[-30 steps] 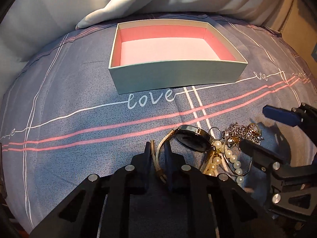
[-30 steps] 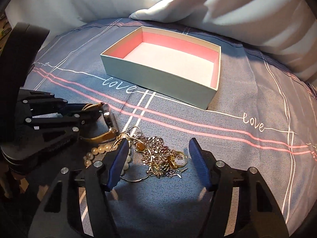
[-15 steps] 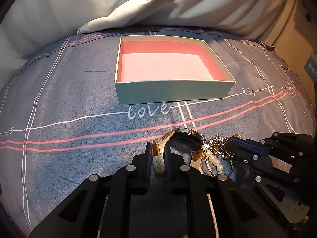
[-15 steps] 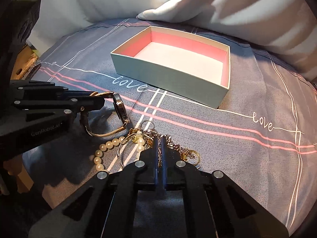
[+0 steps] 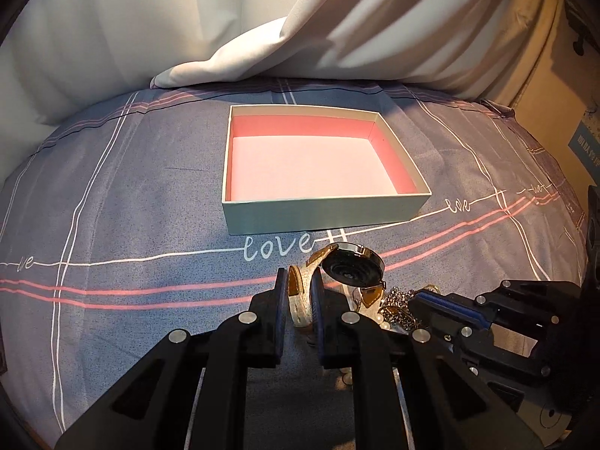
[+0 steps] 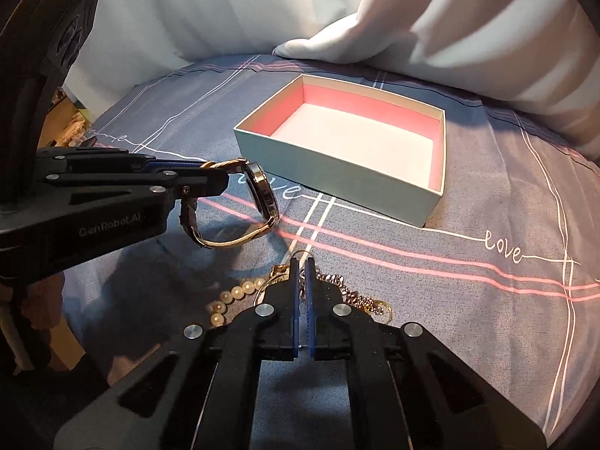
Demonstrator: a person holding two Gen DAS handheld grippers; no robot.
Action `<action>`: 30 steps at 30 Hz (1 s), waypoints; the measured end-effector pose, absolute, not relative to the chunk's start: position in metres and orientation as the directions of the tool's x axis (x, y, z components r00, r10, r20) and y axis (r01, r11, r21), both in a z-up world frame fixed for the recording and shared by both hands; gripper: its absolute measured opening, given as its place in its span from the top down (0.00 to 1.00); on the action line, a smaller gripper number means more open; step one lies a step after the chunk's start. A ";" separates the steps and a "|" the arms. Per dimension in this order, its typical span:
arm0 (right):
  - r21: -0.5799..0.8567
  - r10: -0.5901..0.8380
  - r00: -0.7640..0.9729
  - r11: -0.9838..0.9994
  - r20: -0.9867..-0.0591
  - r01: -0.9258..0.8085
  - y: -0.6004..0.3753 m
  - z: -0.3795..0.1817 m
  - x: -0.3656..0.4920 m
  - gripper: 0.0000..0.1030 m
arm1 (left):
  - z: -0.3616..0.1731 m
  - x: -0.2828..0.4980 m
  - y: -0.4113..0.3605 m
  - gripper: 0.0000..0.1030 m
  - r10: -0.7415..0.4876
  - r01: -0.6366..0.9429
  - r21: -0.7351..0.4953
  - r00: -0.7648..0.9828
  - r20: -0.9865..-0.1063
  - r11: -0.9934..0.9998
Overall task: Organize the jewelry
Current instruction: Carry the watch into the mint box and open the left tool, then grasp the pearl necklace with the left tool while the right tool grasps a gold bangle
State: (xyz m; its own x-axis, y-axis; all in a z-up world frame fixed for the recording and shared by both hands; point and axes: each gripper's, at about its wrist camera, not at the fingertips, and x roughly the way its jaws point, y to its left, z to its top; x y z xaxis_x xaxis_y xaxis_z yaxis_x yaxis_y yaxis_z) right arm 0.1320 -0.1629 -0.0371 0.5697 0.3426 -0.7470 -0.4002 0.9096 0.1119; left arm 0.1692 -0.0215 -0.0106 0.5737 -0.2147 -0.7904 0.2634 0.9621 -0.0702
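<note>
My left gripper [image 5: 299, 281] is shut on the strap of a gold-banded wristwatch [image 5: 352, 268] and holds it above the bedspread; in the right wrist view the watch [image 6: 262, 191] hangs from that gripper [image 6: 221, 180]. My right gripper [image 6: 300, 266] is shut over a tangle of silver and gold chains [image 6: 352, 294] beside a pearl strand [image 6: 232, 296]; what it grips is hidden by the fingers. It also shows in the left wrist view [image 5: 423, 298]. An open pale box with a pink lining [image 5: 322, 210] [image 6: 337, 183] stands beyond, nothing in it.
A grey-blue bedspread [image 5: 131, 225] with pink and white lines and "love" script covers the surface. White pillows or bedding [image 5: 300, 37] lie behind the box. A cardboard-coloured object [image 5: 562, 112] stands at the far right.
My left gripper has lifted the watch off the bedspread and away from the pile. My right gripper has closed from wide open onto the chain tangle.
</note>
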 end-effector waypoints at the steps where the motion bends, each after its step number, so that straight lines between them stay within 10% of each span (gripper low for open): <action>1: 0.107 0.341 0.583 0.911 -0.737 -0.398 -0.164 -0.031 0.138 0.96 | -0.006 0.175 -0.022 0.88 -0.220 0.263 -0.076 0.581 -0.784 0.962; 22: -0.009 0.189 0.682 0.961 -0.707 -0.275 -0.170 -0.001 0.250 0.96 | 0.000 0.289 -0.036 0.88 -0.120 0.153 -0.036 0.582 -0.804 0.988; 25: -0.023 0.166 0.665 0.964 -0.728 -0.265 -0.173 -0.011 0.247 0.93 | -0.005 0.286 -0.034 0.67 -0.137 0.156 -0.058 0.563 -0.815 0.986; 27: -0.012 0.170 0.658 0.965 -0.734 -0.263 -0.177 -0.015 0.241 0.77 | 0.004 0.275 -0.031 0.44 -0.146 0.154 -0.065 0.598 -0.788 0.986; 28: -0.012 0.170 0.658 0.965 -0.733 -0.262 -0.179 -0.015 0.236 0.44 | 0.009 0.267 -0.030 0.42 -0.157 0.167 -0.068 0.611 -0.776 0.984; 30: -0.033 0.161 0.682 0.964 -0.714 -0.263 -0.179 -0.015 0.217 0.21 | 0.018 0.249 -0.030 0.35 -0.178 0.199 -0.066 0.622 -0.762 0.978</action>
State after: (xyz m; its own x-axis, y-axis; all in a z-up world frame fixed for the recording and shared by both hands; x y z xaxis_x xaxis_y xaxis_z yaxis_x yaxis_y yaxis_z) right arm 0.2166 -0.1789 -0.0146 0.6818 0.1611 -0.7136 -0.2629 0.9643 -0.0334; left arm 0.2493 -0.0300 0.0178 0.6223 -0.1780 -0.7622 0.1991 0.9778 -0.0659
